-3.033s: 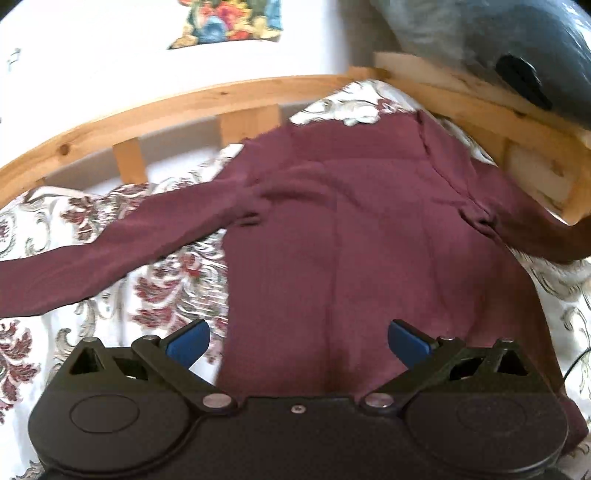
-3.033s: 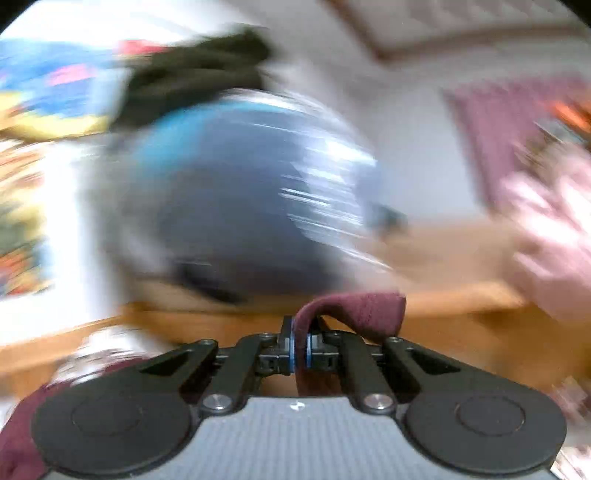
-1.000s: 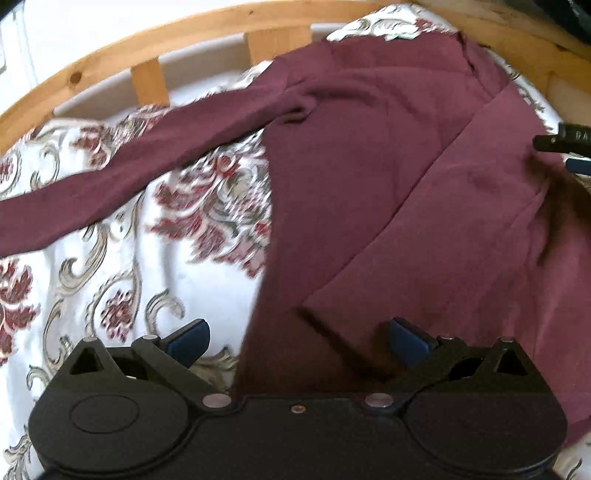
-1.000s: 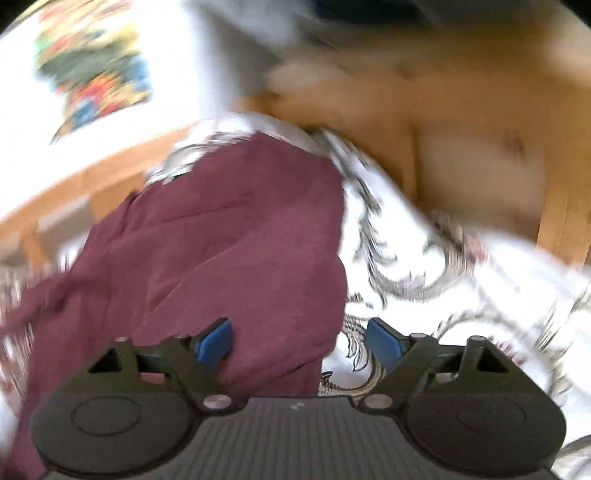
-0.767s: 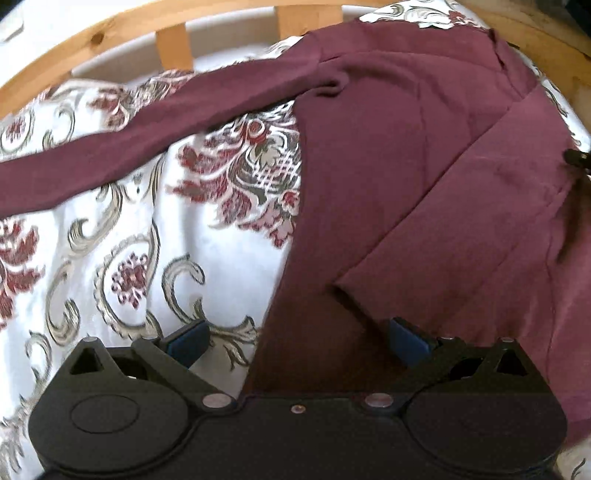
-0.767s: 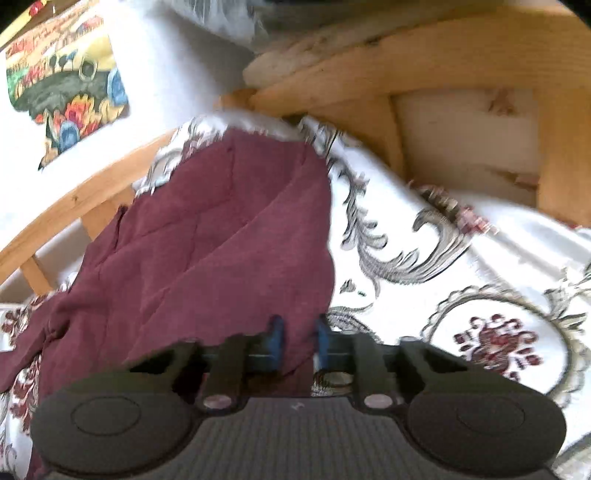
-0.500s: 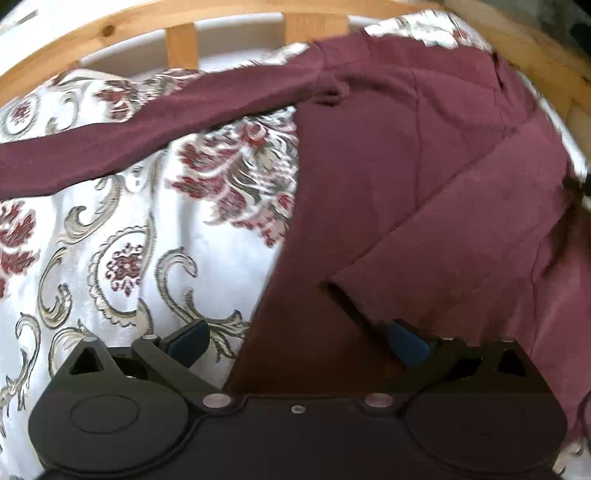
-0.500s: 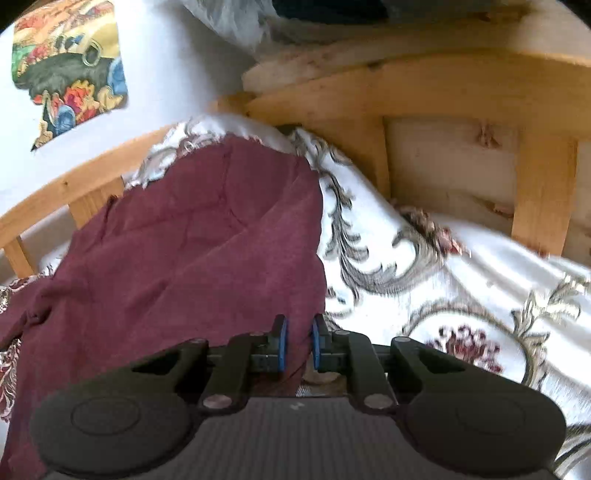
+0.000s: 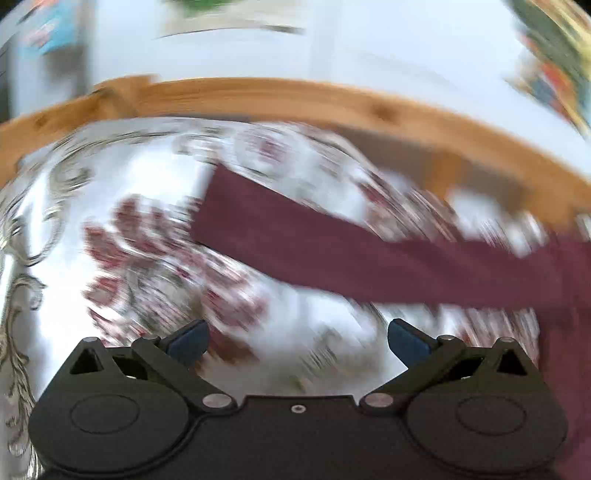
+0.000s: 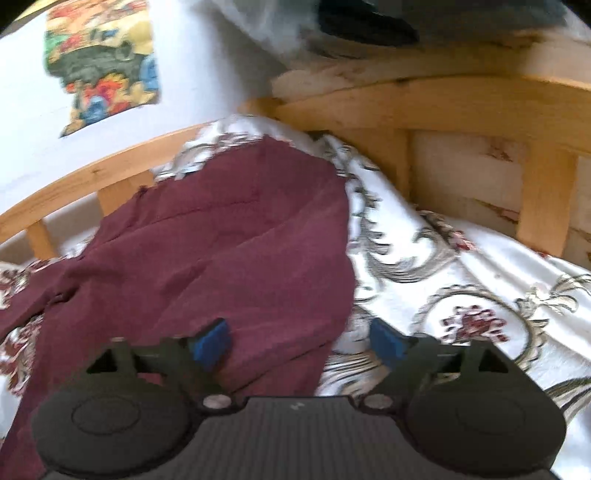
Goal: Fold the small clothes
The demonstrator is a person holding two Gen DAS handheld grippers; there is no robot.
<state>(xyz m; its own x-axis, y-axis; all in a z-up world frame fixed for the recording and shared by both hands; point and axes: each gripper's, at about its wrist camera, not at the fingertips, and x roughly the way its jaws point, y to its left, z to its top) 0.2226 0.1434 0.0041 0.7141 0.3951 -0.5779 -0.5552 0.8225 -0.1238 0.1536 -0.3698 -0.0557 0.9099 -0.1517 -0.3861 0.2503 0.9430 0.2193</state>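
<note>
A maroon long-sleeved top (image 10: 221, 258) lies on a floral bedspread (image 10: 461, 280), its right side folded inward. My right gripper (image 10: 301, 341) hovers over the folded right edge; its jaws are opening and the blue pads do not press the cloth. In the blurred left wrist view the top's long left sleeve (image 9: 332, 251) stretches flat across the bedspread (image 9: 110, 221), its cuff toward the left. My left gripper (image 9: 297, 338) stands open above the bedspread just in front of the sleeve, with nothing between its fingers.
A wooden bed frame (image 10: 443, 110) with slats runs behind the bedspread and also curves across the left wrist view as a rail (image 9: 295, 96). A colourful picture (image 10: 103, 62) hangs on the white wall. A dark bundle (image 10: 365, 22) sits above the frame.
My left gripper has swung left from the top's body to the outstretched sleeve, its view now blurred. My right gripper closed on the folded edge, then spread its jaws wide, leaving the cloth lying.
</note>
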